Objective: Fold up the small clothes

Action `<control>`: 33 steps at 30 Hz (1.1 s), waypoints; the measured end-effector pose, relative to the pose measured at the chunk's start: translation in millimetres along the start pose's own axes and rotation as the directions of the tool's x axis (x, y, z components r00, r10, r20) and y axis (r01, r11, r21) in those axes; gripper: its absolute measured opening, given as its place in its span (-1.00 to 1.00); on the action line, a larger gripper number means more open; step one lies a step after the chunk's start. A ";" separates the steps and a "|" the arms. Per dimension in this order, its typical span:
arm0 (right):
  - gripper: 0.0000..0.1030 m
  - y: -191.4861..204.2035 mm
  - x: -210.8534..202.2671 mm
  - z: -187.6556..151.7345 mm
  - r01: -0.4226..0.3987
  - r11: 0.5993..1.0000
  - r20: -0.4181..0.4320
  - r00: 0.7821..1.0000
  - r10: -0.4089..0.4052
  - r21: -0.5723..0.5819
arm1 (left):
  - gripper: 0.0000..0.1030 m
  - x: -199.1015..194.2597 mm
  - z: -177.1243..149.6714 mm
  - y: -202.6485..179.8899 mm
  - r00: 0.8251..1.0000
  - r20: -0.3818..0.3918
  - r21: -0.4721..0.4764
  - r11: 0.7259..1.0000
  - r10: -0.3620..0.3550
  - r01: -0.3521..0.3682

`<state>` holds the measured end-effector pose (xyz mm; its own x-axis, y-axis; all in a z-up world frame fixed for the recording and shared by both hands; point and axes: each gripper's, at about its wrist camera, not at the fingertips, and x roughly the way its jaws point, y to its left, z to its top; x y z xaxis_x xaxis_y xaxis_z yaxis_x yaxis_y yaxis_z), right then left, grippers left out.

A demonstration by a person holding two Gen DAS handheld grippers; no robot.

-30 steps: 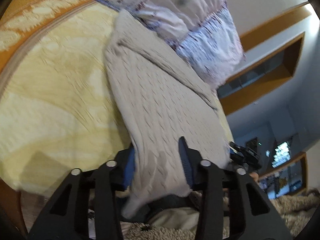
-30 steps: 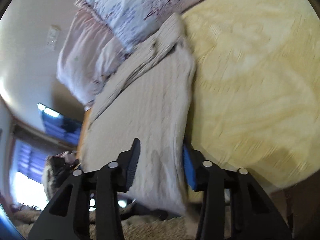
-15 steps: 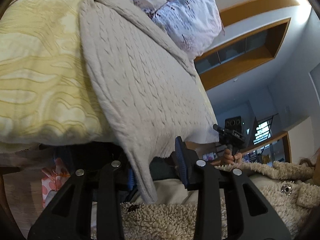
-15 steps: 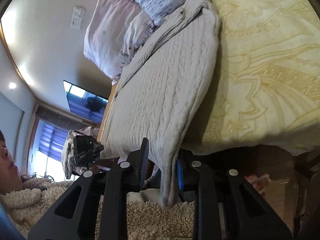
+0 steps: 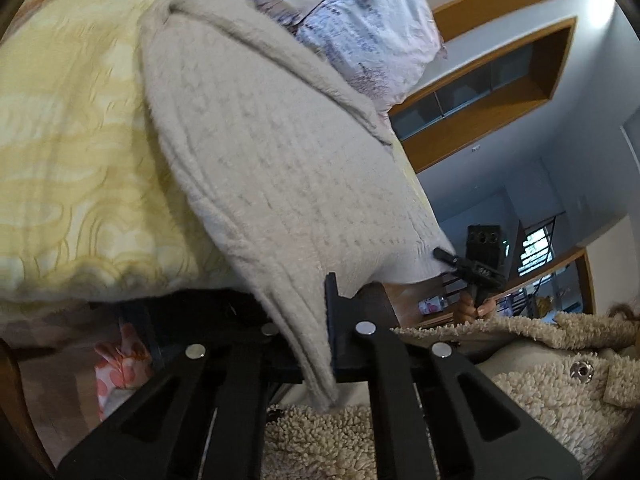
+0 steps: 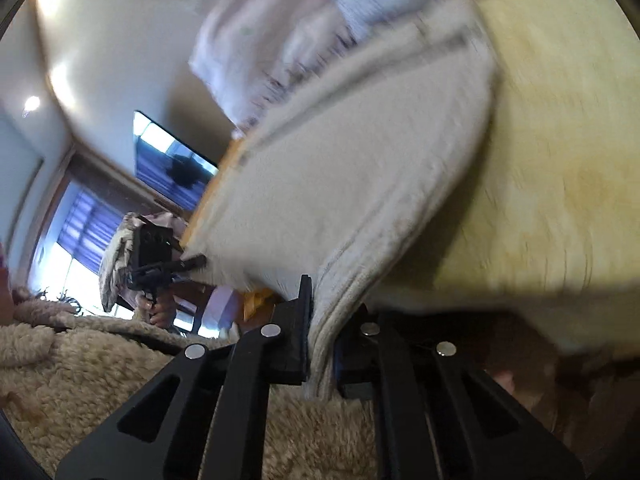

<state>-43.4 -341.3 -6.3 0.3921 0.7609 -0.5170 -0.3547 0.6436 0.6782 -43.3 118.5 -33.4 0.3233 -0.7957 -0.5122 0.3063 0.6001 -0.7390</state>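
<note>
A beige cable-knit sweater [image 5: 280,160] lies on the yellow bedspread [image 5: 72,160], its near hem pulled off the bed's edge. My left gripper [image 5: 308,332] is closing its jaws on one hem corner, and the blue pads pinch the knit. In the right wrist view my right gripper [image 6: 322,332] is closing on the other corner of the sweater [image 6: 360,180], with the cloth clamped between its pads. Each view also shows the other tool at the far corner: the right gripper [image 5: 476,268] and the left gripper [image 6: 176,268].
Floral pillows [image 5: 360,20] lie at the head of the bed beyond the sweater. A person's fleece coat [image 5: 520,380] fills the foreground below both tools. A wooden wall shelf [image 5: 500,80] and a wall screen [image 6: 172,160] are behind.
Both grippers went from open around the hem to shut on its corners. They drew back off the bed's edge, pulling the hem with them, and the right view rolled.
</note>
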 end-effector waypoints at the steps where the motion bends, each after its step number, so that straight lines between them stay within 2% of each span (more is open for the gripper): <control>1: -0.84 4.6 -3.3 4.3 0.002 1.000 0.029 1.000 -0.001 -0.023 | -0.88 -2.6 0.9 -0.7 1.000 0.010 0.004 1.000 -0.006 0.006; 3: -0.84 12.0 -11.6 12.8 0.037 0.997 0.086 0.996 -0.031 -0.064 | -0.88 -9.3 6.3 -4.2 0.999 0.041 0.018 1.000 -0.006 0.005; 6: -0.84 14.8 -23.8 28.4 0.110 0.992 0.182 0.978 -0.098 -0.058 | -0.89 -24.8 16.5 -6.0 0.994 0.108 0.036 0.999 0.023 -0.027; 8: -0.85 16.4 -28.8 37.5 0.166 0.985 0.242 0.958 -0.150 -0.048 | -0.89 -33.6 24.3 -6.3 0.987 0.154 0.031 0.998 0.046 -0.051; 12: -0.85 20.9 -26.7 51.8 0.290 0.956 0.306 0.915 -0.265 -0.041 | -0.89 -45.3 40.9 -7.3 0.968 0.235 0.012 0.996 0.087 -0.093; 13: -0.85 25.1 -24.3 55.2 0.331 0.943 0.332 0.895 -0.297 -0.048 | -0.89 -48.0 44.3 -7.5 0.964 0.247 0.011 0.995 0.096 -0.102; 14: -0.85 26.8 -22.6 57.0 0.351 0.934 0.343 0.886 -0.311 -0.059 | -0.89 -49.5 50.2 -8.5 0.959 0.262 0.009 0.993 0.112 -0.119; 15: -0.85 31.7 -20.1 59.7 0.391 0.917 0.370 0.865 -0.338 -0.076 | -0.89 -50.2 56.5 -10.2 0.952 0.277 0.011 0.990 0.131 -0.139; 18: -0.85 38.2 -16.6 67.3 0.451 0.886 0.426 0.827 -0.367 -0.110 | -0.90 -49.7 74.9 -15.6 0.935 0.305 0.022 0.980 0.181 -0.197; 22: -0.85 50.5 -10.2 83.6 0.513 0.847 0.503 0.774 -0.385 -0.140 | -0.90 -42.9 112.1 -28.3 0.906 0.331 0.063 0.952 0.264 -0.300; 25: -0.85 53.1 -4.0 98.8 0.550 0.824 0.537 0.741 -0.404 -0.139 | -0.90 -39.5 142.9 -32.6 0.890 0.350 0.070 0.939 0.292 -0.336; 28: -0.85 50.4 4.7 118.4 0.578 0.806 0.544 0.720 -0.431 -0.127 | -0.90 -33.0 172.5 -32.2 0.879 0.357 0.060 0.932 0.315 -0.358; 33: -0.85 42.5 20.4 152.9 0.598 0.793 0.550 0.703 -0.451 -0.116 | -0.90 -20.2 217.1 -28.8 0.865 0.369 0.032 0.925 0.341 -0.379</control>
<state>79.3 -311.1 91.9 0.9021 0.1999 -0.3823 -0.1451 0.9751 0.1676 135.7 135.0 93.2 0.7145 -0.4529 -0.5333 0.1893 0.8589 -0.4758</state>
